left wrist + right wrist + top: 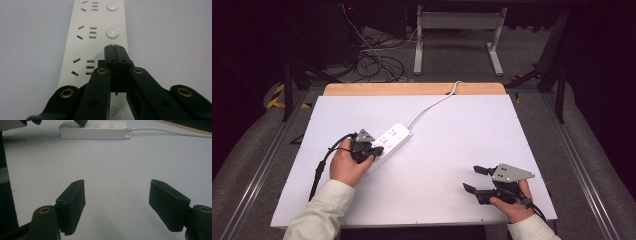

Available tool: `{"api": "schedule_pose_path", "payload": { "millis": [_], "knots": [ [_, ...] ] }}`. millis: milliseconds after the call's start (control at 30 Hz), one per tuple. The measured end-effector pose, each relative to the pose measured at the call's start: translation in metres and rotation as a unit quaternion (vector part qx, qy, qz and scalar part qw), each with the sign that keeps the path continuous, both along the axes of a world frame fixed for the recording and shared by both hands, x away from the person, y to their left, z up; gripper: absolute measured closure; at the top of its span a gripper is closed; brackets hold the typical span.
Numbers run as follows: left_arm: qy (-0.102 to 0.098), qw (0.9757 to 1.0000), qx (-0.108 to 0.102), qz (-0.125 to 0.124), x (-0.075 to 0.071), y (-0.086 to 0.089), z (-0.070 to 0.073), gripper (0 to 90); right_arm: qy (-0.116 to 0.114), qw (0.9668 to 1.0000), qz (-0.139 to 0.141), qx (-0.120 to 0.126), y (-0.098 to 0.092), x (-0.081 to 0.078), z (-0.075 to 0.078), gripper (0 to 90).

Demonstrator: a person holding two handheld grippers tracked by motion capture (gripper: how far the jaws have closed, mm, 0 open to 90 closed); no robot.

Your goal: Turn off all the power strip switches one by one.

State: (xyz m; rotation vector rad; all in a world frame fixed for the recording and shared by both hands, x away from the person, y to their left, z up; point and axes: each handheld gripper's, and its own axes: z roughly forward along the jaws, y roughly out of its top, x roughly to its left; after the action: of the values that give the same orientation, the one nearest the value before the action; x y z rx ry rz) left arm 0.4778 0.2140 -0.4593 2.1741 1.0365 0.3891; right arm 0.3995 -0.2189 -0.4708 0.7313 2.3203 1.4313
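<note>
A: Starting at the left. What is the left gripper doing?

B: It is sitting over the near end of the white power strip, held in the left hand. In the left gripper view its jaws are pressing flat together with nothing between them, tips pointing down at the strip's face just short of a round white button.

A: Where is the strip lying?

B: It is lying diagonally on the white worktop, left of centre. Its white cord is running off toward the far edge.

A: Is the gripper touching the strip?

B: Cannot tell; the tips are sitting very close above it.

A: Moving right?

B: The right gripper is resting low near the front right corner, well apart from the strip, in the right hand. Its jaws are standing wide apart, holding nothing. In the right gripper view bare worktop is showing between them, with the strip lying far ahead.
</note>
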Motion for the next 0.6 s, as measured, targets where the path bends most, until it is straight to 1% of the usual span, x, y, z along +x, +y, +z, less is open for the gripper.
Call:
{"api": "schedule_pose_path", "payload": {
  "millis": [100, 200, 267, 333, 467, 600],
  "knots": [
    [-0.001, 1.0, 0.0, 0.003, -0.0011, -0.0007, -0.0004, 90.0, 0.0, 1.0, 0.0, 0.0, 0.0001, 0.0, -0.0001, 29.7],
    [0.002, 0.9999, -0.009, 0.005, -0.0009, 0.0008, -0.0012, 90.0, -0.001, 1.0, 0.001, 0.001, 0.0, -0.0002, 0.0, 29.7],
    [0.0, 0.9999, -0.006, 0.008, -0.0016, -0.0002, -0.0011, 90.0, 0.0, 1.0, 0.0, 0.001, 0.0, -0.0003, 0.0001, 29.7],
    [-0.007, 0.9999, 0.004, 0.01, -0.0029, -0.0019, -0.001, 90.0, -0.001, 1.0, 0.001, 0.0, 0.0005, -0.0003, -0.0001, 29.7],
    [-0.008, 0.9999, 0.009, 0.011, -0.0037, -0.0036, -0.0022, 90.0, -0.001, 1.0, 0.001, 0.0, 0.0005, -0.0005, 0.0001, 29.6],
    [-0.009, 0.9999, 0.009, 0.011, -0.0039, -0.0038, -0.002, 90.0, 0.0, 1.0, 0.001, -0.001, 0.0008, -0.0005, 0.0, 29.6]
  ]
}}
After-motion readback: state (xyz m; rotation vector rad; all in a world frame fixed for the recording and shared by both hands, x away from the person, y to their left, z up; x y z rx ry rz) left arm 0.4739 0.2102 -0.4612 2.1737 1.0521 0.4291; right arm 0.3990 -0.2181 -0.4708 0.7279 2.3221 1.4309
